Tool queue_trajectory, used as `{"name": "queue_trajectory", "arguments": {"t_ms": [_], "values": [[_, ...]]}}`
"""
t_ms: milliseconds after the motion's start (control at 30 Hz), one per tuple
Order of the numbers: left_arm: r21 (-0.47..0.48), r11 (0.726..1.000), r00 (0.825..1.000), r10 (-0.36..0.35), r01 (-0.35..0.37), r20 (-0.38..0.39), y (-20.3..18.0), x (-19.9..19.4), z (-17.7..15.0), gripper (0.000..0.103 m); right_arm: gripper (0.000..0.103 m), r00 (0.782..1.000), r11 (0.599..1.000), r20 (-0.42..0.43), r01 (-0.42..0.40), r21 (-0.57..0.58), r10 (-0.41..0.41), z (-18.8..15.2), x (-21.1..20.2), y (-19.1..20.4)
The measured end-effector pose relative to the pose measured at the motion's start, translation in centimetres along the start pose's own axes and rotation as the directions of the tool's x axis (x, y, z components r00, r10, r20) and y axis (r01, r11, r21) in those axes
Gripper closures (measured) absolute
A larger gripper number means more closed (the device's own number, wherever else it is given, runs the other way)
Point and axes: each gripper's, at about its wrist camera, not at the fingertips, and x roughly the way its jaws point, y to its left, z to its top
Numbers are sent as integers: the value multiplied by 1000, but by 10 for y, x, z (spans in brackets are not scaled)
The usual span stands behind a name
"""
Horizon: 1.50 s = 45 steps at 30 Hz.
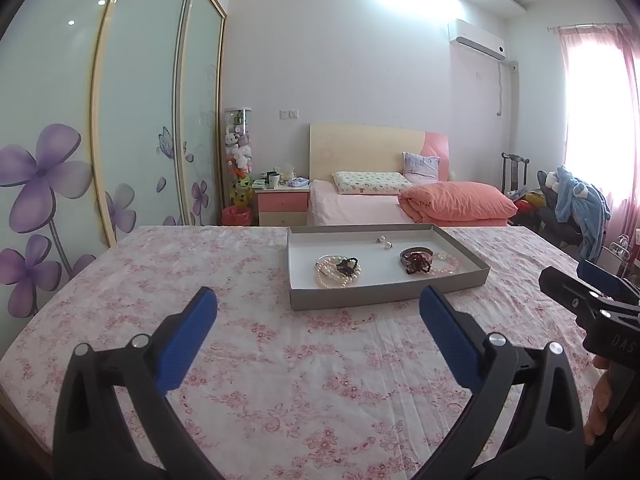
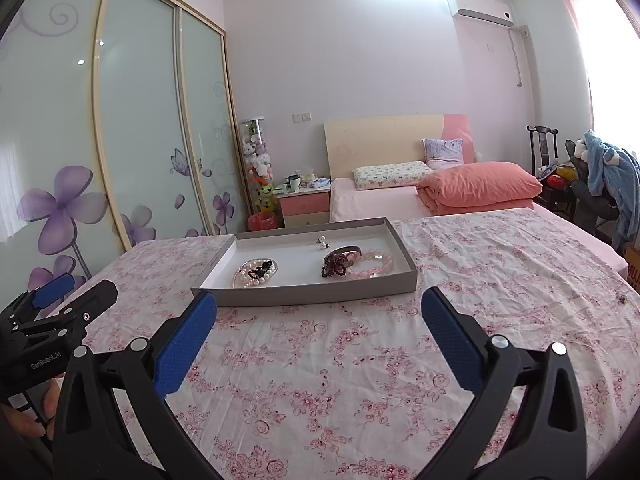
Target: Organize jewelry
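**Both grippers wide, jewellery gathered in the tray**

Left gripper hangs above the flowered cloth with its blue pads spread wide and nothing between them; my right gripper stands the same way, spread and empty. I hold both back from the grey tray, short of its near wall, which I judge keeps the whole tray in sight from each wrist and leaves room to come in from either side.

All the jewellery I can see lies inside the tray. Toward its left sits a heap of pearl strands with a dark beaded piece on top. Toward its right lies a dark red bead bracelet touching a dark bangle, with a pink bead strand curled just beside them. Two small pearl pieces, perhaps earrings, rest apart near the far wall.

Strands overlap within each heap, so this could be jewellery awaiting sorting or pieces already collected into groups; I cannot tell which.
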Motion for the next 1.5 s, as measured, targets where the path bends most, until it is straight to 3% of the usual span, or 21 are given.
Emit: {"name": "queue_trajectory", "arguments": {"t_ms": [1500], "values": [[0,1000,1000,-2,2,-9,-1,3,-1,4,2,1000,1000,-9,0,11,0,4,0,-3]]}}
